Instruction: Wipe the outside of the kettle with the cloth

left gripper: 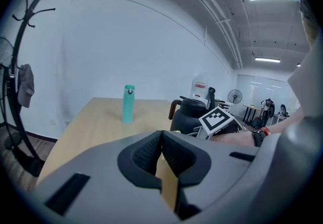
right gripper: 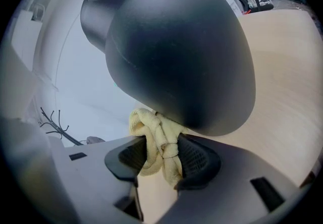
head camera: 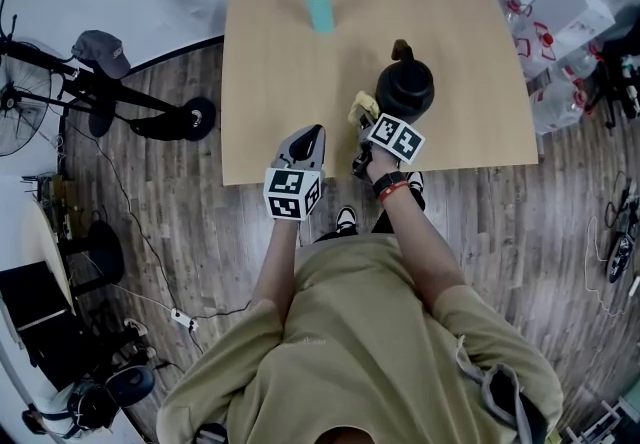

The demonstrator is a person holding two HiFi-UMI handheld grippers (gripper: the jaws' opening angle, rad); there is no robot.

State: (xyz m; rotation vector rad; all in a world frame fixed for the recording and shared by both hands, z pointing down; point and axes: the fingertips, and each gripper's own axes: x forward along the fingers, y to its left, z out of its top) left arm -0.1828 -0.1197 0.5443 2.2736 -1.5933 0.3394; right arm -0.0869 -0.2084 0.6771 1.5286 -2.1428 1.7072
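We see the right gripper with its jaws clamped on a bunched yellow cloth. The cloth presses against the lower side of the black kettle, which fills most of the right gripper view. In the head view the kettle stands upright on the tabletop, at about 4 o'clock from the tabletop's middle. The cloth touches the kettle at its 8 o'clock side, and the right gripper reaches in from that side, close to the tabletop's near edge. The left gripper hovers at 8 o'clock of the kettle, apart from it, over the tabletop's near edge. In its own view we find its jaws closed together with nothing between them. A teal bottle stands upright at 10 o'clock from the kettle, well apart from it, toward the far side of the tabletop. Beyond the tabletop's 9 o'clock edge we make out a cap hanging on a stand above the wooden floor
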